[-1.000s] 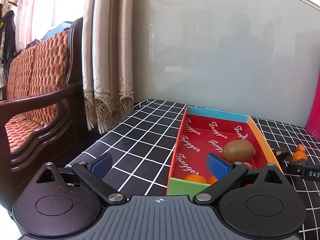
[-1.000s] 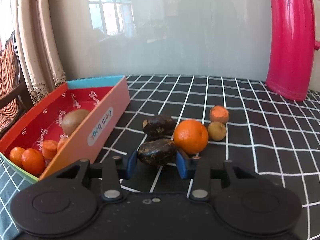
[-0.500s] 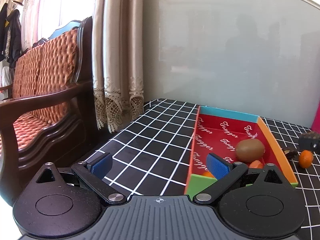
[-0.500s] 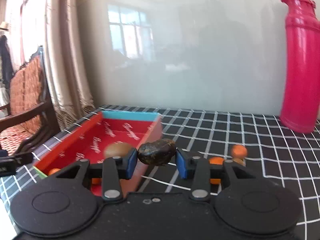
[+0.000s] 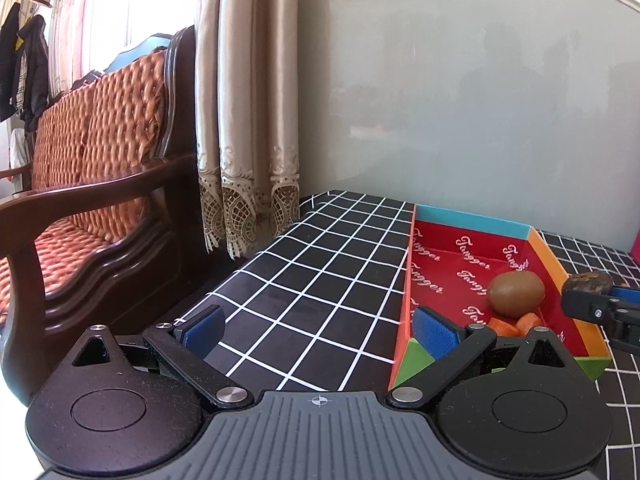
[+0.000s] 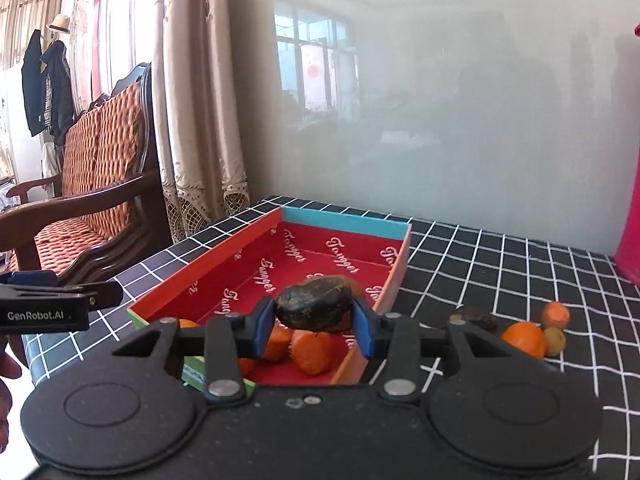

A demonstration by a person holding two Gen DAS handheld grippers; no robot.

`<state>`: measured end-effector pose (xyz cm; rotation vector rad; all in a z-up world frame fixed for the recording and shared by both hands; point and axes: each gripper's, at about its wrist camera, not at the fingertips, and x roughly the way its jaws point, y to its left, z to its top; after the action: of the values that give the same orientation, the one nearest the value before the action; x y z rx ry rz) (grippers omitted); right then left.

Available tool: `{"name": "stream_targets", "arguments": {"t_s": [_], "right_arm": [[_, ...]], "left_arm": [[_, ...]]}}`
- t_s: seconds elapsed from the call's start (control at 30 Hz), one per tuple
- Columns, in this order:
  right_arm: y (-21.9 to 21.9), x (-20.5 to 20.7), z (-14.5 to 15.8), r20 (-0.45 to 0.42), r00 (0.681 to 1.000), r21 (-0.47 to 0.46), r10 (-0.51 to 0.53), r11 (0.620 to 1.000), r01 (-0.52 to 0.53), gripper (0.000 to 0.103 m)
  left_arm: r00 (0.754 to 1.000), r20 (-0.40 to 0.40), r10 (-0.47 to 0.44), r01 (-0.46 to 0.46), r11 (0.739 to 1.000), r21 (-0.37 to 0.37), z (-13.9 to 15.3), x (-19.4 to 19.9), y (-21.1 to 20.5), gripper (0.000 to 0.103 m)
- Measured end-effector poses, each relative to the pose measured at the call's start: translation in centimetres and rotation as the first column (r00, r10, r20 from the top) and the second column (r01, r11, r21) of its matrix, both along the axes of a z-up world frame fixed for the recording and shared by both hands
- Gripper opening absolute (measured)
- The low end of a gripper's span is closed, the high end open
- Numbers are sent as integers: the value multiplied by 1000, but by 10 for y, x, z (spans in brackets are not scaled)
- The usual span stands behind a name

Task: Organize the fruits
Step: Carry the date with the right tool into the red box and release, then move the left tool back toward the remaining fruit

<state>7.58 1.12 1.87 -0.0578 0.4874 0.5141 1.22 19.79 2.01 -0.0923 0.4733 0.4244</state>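
Observation:
My right gripper [image 6: 314, 322] is shut on a dark, wrinkled fruit [image 6: 314, 307] and holds it in the air over the near end of the red box [image 6: 240, 250]. In the left wrist view the same dark fruit [image 5: 591, 282] hangs just past the box's orange right wall [image 5: 550, 258]. Inside the box lie a brown kiwi [image 5: 516, 294] and orange pieces [image 6: 311, 351]. My left gripper [image 5: 316, 328] stands open and empty over the tablecloth, left of the box.
On the black checked cloth [image 6: 500, 280] right of the box lie an orange [image 6: 524, 338], a small kiwi [image 6: 555, 341], an orange piece [image 6: 556, 314] and another dark fruit [image 6: 482, 322]. A pink jug [image 6: 628, 216] stands far right. A wooden chair [image 5: 92, 184] and curtain [image 5: 248, 120] are left of the table.
My right gripper lifted the dark fruit off the cloth and carried it left, from beside the orange to above the box. The left gripper stayed open and hardly moved.

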Motion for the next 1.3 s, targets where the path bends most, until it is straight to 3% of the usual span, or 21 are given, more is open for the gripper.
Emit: {"name": "stream_targets", "arguments": {"t_s": [0.13, 0.2, 0.77, 1.17, 1.3], "right_arm": [[4, 0, -5, -2, 1000, -14, 2, 1000, -2, 43], [3, -1, -4, 13, 1000, -14, -6, 1000, 6, 51], [-44, -5, 7, 34, 996, -18, -85, 996, 85, 52], [-128, -5, 7, 35, 961, -7, -274, 962, 274, 52], [-156, -9, 4, 44, 941, 8, -337, 942, 337, 58]], "left_arm": [[1000, -13, -4, 4, 1000, 3, -2, 1, 0, 99], [1000, -12, -5, 5, 1000, 1, -1, 1, -1, 99], [996, 27, -82, 82, 997, 1, 12, 14, -50, 99], [978, 45, -204, 203, 979, 17, 16, 38, -112, 99], [965, 43, -260, 259, 965, 32, 15, 45, -140, 99]]}}
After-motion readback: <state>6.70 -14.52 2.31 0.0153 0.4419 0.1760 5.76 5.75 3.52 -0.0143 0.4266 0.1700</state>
